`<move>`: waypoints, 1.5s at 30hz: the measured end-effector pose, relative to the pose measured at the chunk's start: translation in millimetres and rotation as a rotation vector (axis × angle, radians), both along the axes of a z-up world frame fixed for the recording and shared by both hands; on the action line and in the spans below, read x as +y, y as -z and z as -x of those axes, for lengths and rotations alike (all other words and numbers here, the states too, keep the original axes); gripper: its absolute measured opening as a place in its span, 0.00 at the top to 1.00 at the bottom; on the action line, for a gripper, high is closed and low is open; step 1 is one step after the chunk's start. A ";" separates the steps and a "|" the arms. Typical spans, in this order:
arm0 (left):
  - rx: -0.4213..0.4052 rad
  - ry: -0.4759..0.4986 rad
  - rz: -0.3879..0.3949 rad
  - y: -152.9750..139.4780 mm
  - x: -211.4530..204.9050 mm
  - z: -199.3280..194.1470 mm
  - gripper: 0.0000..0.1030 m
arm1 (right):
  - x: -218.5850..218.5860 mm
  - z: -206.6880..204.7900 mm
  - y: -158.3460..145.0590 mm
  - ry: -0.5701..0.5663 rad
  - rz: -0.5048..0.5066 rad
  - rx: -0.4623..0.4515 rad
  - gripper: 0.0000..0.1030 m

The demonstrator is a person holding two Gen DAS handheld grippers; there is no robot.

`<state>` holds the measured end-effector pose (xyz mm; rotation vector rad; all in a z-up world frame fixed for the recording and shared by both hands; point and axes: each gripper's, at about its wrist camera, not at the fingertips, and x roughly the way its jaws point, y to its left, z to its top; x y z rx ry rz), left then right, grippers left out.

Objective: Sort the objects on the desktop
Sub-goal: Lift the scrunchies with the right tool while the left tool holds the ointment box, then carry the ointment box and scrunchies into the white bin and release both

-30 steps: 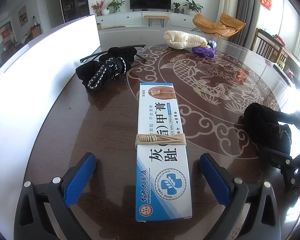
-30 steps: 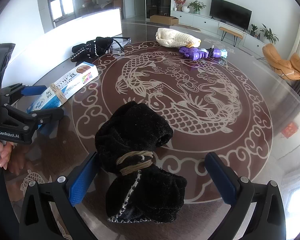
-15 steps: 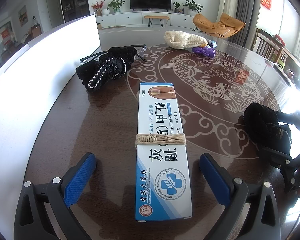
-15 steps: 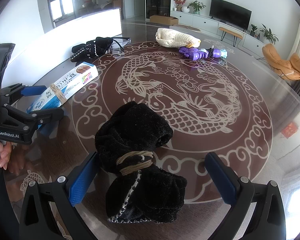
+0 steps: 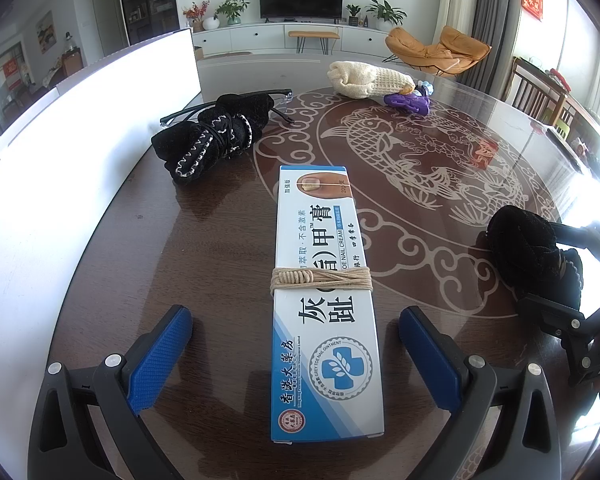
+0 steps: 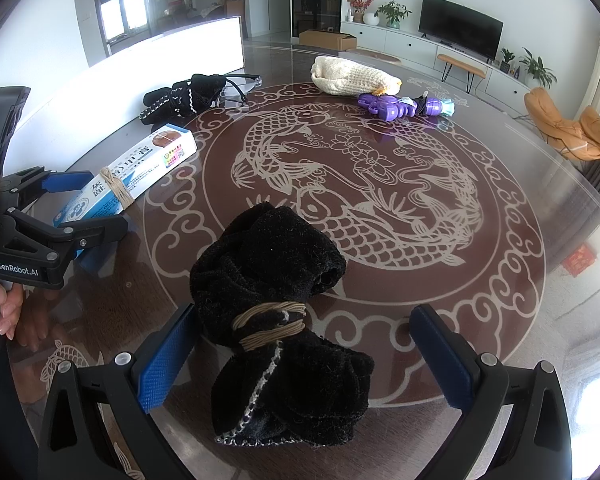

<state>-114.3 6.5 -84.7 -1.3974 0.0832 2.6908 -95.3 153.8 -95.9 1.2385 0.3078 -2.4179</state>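
A blue-and-white ointment box (image 5: 324,300) tied with twine lies flat between the wide-apart fingers of my left gripper (image 5: 296,356), which is open and touches nothing. A black cloth bundle (image 6: 276,320) bound with twine lies between the fingers of my right gripper (image 6: 304,360), also open; its left pad (image 6: 168,360) sits close against the cloth. In the right wrist view the box (image 6: 128,176) and the left gripper (image 6: 84,208) show at the left, held by a hand (image 6: 4,312). The same bundle (image 5: 532,256) appears at the right of the left wrist view.
A second black bundle (image 5: 216,136) lies on glasses (image 5: 284,98) near a white board (image 5: 80,152) along the left. A cream knitted pouch (image 5: 368,80) and purple toy (image 5: 408,102) rest at the far side of the round glass-topped table (image 6: 500,240).
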 end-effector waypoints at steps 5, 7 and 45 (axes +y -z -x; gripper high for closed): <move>0.000 0.000 0.000 0.0 -0.3 0.1 0.00 | 0.2 -0.2 0.0 0.000 0.000 0.000 0.00; 0.000 0.000 0.000 -0.1 0.1 0.0 0.00 | 0.3 -0.2 0.0 0.000 0.000 0.000 0.00; 0.048 0.108 -0.191 -20.1 -0.2 -22.1 0.60 | 0.2 0.0 -18.2 0.058 -0.025 -0.087 0.68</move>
